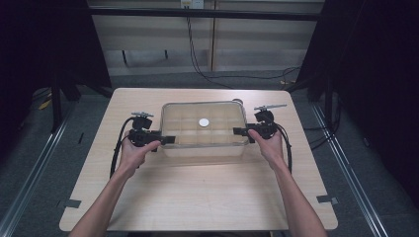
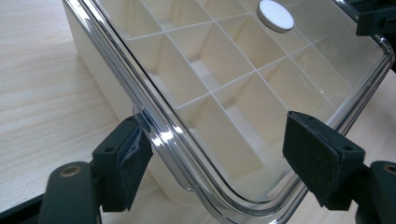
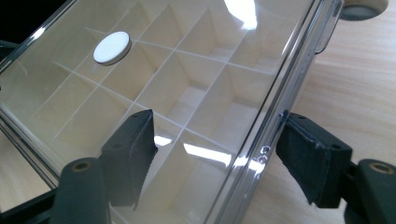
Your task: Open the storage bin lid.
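Pale wood table (image 1: 197, 197) carries the job, near side bare. Left gripper (image 1: 170, 139) and right gripper (image 1: 237, 131) each straddle an end edge of the clear lid (image 1: 205, 111), jaws wide, not pressing. Lid sits on the divided box (image 1: 202, 148) mid-table; lifting seems not yet begun. No readable writing anywhere.

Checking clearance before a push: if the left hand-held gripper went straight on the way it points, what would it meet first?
Probably the clear lid of the divided box: the left hand-held gripper already straddles the lid's corner edge, one pad at the rim. Depth is unclear.
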Motion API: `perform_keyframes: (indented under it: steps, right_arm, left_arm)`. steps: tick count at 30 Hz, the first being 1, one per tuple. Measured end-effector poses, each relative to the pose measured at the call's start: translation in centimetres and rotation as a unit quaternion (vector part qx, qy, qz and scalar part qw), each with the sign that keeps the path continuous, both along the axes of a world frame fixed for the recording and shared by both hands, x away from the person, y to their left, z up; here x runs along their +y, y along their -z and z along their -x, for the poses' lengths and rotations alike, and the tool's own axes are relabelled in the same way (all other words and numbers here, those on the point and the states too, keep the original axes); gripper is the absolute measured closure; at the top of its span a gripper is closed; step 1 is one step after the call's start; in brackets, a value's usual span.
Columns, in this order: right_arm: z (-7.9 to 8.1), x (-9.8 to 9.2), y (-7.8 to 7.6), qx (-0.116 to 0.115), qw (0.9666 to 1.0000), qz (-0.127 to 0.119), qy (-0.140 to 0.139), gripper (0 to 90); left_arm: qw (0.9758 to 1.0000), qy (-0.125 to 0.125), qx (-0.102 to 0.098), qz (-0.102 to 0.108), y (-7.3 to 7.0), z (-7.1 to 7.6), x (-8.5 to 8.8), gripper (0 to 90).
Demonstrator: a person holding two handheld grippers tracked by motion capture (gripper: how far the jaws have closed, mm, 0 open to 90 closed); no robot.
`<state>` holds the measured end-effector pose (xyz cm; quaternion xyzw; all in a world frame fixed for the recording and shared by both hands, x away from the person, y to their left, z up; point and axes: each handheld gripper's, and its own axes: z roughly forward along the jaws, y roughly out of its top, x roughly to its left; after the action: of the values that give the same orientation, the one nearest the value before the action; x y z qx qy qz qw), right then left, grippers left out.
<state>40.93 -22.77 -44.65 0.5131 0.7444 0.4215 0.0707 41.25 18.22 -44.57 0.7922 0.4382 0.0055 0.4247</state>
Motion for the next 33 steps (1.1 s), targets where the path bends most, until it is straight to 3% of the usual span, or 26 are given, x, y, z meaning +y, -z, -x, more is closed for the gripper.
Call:
perform_keyframes:
  steps: [9, 18, 28, 33]
  right_arm:
    - [0.6, 0.0, -0.5, -0.022, 0.9997, 0.006, 0.007, 37.2]
    - [1.0, -0.2, -0.9, -0.035, 0.9992, -0.018, 0.004, 38.6]
    - [1.2, 0.0, -1.0, -0.027, 0.9996, -0.011, 0.002, 41.6]
    - [1.4, -0.2, -1.1, -0.024, 0.9994, -0.023, 0.007, 44.5]
  left_arm:
    - [0.9999, -0.007, -0.013, -0.006, -0.1, 0.2, 0.1, 27.0]
    - [0.9994, -0.004, -0.034, -0.005, -0.4, 0.5, 0.6, 37.5]
    - [0.9990, -0.006, -0.044, 0.000, -0.6, 0.6, 0.9, 44.2]
    - [0.9987, -0.007, -0.051, -0.003, -0.8, 0.9, 0.8, 45.9]
